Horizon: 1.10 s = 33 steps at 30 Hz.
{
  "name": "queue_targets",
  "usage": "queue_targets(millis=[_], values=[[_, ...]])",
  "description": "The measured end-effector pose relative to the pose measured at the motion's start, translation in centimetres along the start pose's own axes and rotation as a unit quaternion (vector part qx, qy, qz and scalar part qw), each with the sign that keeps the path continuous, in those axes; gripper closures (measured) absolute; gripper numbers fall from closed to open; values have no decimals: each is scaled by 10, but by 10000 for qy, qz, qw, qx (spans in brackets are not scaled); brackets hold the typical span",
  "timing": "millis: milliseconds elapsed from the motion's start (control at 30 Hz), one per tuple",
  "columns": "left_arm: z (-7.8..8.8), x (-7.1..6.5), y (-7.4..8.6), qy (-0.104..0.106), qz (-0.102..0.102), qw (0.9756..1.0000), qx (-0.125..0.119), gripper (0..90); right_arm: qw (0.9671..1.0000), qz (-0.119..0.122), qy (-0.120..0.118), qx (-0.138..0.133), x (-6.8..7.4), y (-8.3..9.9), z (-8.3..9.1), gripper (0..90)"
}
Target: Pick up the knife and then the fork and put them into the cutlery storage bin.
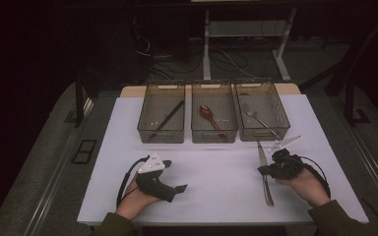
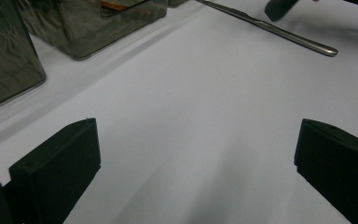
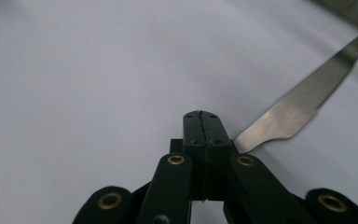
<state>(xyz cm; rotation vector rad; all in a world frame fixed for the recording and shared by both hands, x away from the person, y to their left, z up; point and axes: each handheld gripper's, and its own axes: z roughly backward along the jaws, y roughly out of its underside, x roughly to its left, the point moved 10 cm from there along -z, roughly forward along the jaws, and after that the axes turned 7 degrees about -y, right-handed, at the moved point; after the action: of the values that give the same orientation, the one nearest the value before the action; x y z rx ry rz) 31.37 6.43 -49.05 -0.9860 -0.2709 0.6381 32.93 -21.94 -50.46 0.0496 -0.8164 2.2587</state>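
Note:
A metal table knife (image 1: 265,178) lies on the white table (image 1: 211,172) at the right, blade toward the bins. My right gripper (image 1: 262,170) is low beside it, jaws pressed flat together with nothing between them. In the right gripper view the shut gripper (image 3: 201,122) rests over the table, and the knife blade (image 3: 303,95) runs out from behind its tip to the upper right. My left gripper (image 1: 175,176) sits at the front left, pointing right. Its jaws stand wide apart over bare table in the left gripper view, the gripper (image 2: 196,158) holding nothing. Farther off there, the knife (image 2: 279,30) lies across the top.
Three dark mesh bins stand in a row at the back of the table. The left bin (image 1: 161,136) holds a black stick, the middle bin (image 1: 214,137) a red spoon (image 1: 208,114), the right bin (image 1: 264,134) a fork (image 1: 254,116). Dark floor and cables lie beyond.

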Motion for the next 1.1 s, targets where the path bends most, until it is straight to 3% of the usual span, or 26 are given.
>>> queue_targets(millis=[200,567,700,1100], values=[[1,0,1,-10,5,10000,11,0,9996,132,-78,234,16,12,-9,889],[-1,1,2,-12,44,10000,28,0,9988,232,-52,431,21,24,-9,890],[0,2,3,-30,55,10000,27,0,9986,193,48,485,19,30,-4,890],[1,1,3,-12,53,10000,9,0,9991,-86,272,305,-3,38,18,890]])
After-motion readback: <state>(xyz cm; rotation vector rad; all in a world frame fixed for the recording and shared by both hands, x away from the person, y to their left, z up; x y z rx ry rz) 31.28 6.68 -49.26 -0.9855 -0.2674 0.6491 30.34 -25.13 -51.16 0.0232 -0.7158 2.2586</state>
